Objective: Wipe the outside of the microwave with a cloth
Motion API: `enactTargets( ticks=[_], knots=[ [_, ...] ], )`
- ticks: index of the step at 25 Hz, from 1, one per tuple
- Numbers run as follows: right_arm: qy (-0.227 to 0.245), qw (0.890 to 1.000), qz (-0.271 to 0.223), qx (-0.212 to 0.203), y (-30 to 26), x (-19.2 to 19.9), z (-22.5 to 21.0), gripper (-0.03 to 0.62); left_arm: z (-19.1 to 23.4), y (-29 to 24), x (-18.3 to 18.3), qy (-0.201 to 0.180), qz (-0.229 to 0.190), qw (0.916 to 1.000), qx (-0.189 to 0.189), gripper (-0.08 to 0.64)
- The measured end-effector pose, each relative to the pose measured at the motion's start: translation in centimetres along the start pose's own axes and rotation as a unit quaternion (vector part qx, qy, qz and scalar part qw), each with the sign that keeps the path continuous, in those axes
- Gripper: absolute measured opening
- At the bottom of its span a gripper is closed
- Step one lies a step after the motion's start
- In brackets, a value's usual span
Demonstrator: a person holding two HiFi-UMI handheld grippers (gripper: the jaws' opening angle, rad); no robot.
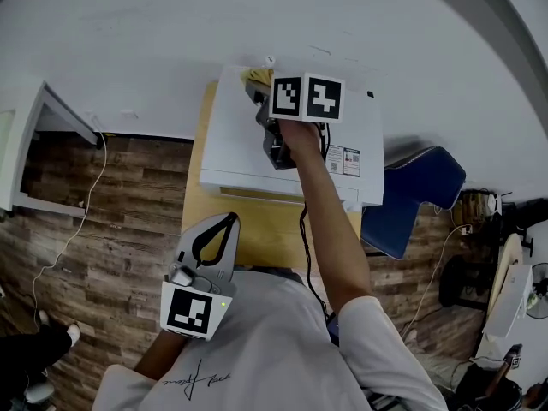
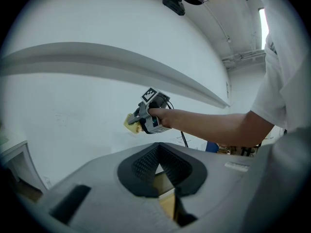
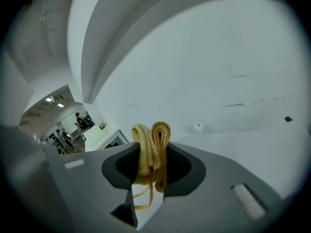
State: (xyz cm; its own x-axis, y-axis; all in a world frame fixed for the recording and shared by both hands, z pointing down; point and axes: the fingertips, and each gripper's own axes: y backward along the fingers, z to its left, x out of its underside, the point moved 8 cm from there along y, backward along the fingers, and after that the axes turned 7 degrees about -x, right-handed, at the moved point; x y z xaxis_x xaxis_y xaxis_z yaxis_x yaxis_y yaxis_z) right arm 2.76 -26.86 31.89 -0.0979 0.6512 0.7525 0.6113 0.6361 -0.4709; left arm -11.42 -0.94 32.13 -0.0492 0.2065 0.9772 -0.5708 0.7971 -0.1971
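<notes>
The white microwave (image 1: 240, 144) stands on a small wooden table (image 1: 261, 238) against the white wall. My right gripper (image 1: 257, 88) reaches over the microwave's top to its back edge, shut on a folded yellow cloth (image 1: 255, 76). In the right gripper view the cloth (image 3: 153, 140) stands up between the jaws, above the white microwave top (image 3: 252, 144). My left gripper (image 1: 229, 219) hangs low near my body, in front of the microwave, its jaws closed with nothing in them. From the left gripper view the right gripper (image 2: 138, 118) and cloth (image 2: 130, 122) show against the wall.
A blue chair (image 1: 419, 195) stands right of the table. A white cabinet (image 1: 26, 144) is at the left, with a thin cable (image 1: 86, 212) running down across the wood floor. A small white knob (image 1: 270, 59) sits on the wall behind the microwave.
</notes>
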Motion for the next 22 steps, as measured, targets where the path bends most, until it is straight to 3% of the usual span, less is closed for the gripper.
enactTargets(
  ticks=[11, 18, 22],
  knots=[
    [-0.010, 0.992, -0.040, 0.121, 11.2, -0.3, -8.4, 0.120, -3.1, -3.0, -0.2, -0.009, 0.001, 0.9979, 0.063, -0.008],
    [-0.027, 0.976, -0.050, 0.212, 18.2, 0.0, -14.8, 0.120, -4.7, -5.0, -0.5, -0.020, 0.004, 0.9953, 0.095, -0.008],
    [-0.010, 0.963, -0.031, 0.266, 20.3, 0.3, -17.3, 0.120, -5.1, -5.6, -0.6, -0.024, 0.005, 0.9943, 0.104, -0.008]
  ],
)
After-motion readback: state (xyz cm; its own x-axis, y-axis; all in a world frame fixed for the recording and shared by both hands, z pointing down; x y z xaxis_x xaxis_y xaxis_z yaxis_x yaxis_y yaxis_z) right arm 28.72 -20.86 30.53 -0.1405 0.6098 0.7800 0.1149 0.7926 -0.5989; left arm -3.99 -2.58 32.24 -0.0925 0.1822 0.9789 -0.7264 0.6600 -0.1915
